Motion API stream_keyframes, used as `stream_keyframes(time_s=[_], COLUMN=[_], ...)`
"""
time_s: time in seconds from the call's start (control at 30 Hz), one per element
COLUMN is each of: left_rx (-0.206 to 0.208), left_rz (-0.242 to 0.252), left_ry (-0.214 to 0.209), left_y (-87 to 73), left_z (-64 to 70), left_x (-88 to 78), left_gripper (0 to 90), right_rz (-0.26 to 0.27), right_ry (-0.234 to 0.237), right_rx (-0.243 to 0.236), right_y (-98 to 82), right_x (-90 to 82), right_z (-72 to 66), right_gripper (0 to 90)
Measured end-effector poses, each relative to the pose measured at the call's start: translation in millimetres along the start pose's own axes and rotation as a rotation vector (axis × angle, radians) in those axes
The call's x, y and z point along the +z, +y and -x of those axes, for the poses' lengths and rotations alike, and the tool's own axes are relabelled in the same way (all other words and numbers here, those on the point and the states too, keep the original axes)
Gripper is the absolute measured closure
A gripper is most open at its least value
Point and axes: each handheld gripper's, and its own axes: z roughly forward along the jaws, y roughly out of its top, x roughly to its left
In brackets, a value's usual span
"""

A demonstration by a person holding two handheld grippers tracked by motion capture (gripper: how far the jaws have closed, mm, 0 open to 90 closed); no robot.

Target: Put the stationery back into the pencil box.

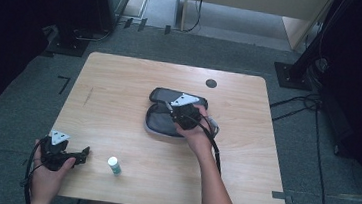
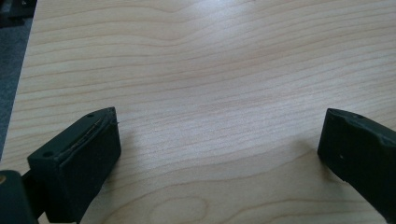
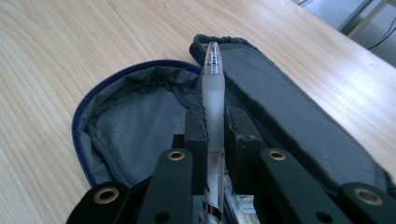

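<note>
We see our right gripper [image 3: 215, 123] pinching a pen [image 3: 213, 95] upright between its jaws, directly over the unzipped case [image 3: 140, 126]. Our left gripper [image 2: 219, 140] hovers spread above bare table [image 2: 210, 70], a bottle [image 1: 114, 165] just beside it.

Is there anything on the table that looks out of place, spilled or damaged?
Nothing looks spilled or broken. The pencil case lies unzipped and open on the table, and the right tongs grip a pen above it. One small white bottle with a greenish label stands alone near the front edge, close to the open left tongs.
</note>
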Motion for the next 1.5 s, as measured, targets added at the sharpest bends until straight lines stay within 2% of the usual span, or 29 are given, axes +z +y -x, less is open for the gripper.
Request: stream_keyframes(time_s=[0.3,0.43,0.6,0.63,0.67,0.7,0.97,1.0,1.1,1.17,1.33,1.43,1.5], left_rx=[0.001,0.001,0.000,0.000,0.001,0.000,0.000,0.000,0.001,0.000,-0.001,-0.002,-0.002], left_rz=[-0.002,-0.002,-0.002,-0.002,-0.002,-0.002,0.002,0.002,0.001,0.000,0.001,0.002,0.003], left_ry=[0.000,0.000,0.001,0.000,0.001,0.000,-0.003,-0.003,-0.003,-0.003,-0.003,-0.003,-0.003], left_y=[0.3,0.3,0.3,0.3,0.3,0.3,-0.5,-0.4,-0.4,-0.3,-0.4,-0.4,-0.4], left_z=[0.0,0.1,0.1,0.1,0.1,0.1,0.3,0.4,0.3,0.3,0.4,0.5,0.5], left_x=[0.1,0.1,0.1,0.1,0.1,0.1,-0.2,-0.2,-0.3,-0.3,-0.2,-0.2,-0.2], left_gripper=[0.0,0.0,0.0,0.0,0.0,0.0,0.0,0.0,0.0,0.0,0.0,0.0,0.0], right_rz=[-0.044,-0.069,-0.088,-0.057,-0.057,-0.029,0.044,0.061,0.078,0.087,0.115,0.097,0.092], right_ry=[0.032,0.066,0.048,0.050,0.050,0.063,0.065,0.066,0.068,0.071,0.104,0.113,0.131], right_rx=[0.001,0.016,0.024,0.073,0.073,0.110,0.142,0.169,0.196,0.236,0.261,0.252,0.251], right_y=[-10.0,-14.1,-15.1,-14.5,-14.5,-14.0,-17.0,-19.5,-20.7,-20.6,-21.0,-21.7,-22.1], right_x=[12.4,22.1,22.9,16.6,16.6,10.6,-10.4,-15.9,-21.6,-27.0,-35.7,-36.6,-36.9], right_z=[-6.3,-8.7,-7.7,-6.6,-6.6,-7.5,-23.7,-27.4,-30.8,-34.8,-52.9,-66.1,-74.4], right_gripper=[78.0,76.1,72.8,72.3,72.3,71.1,60.4,56.1,52.6,45.4,33.6,25.0,22.4])
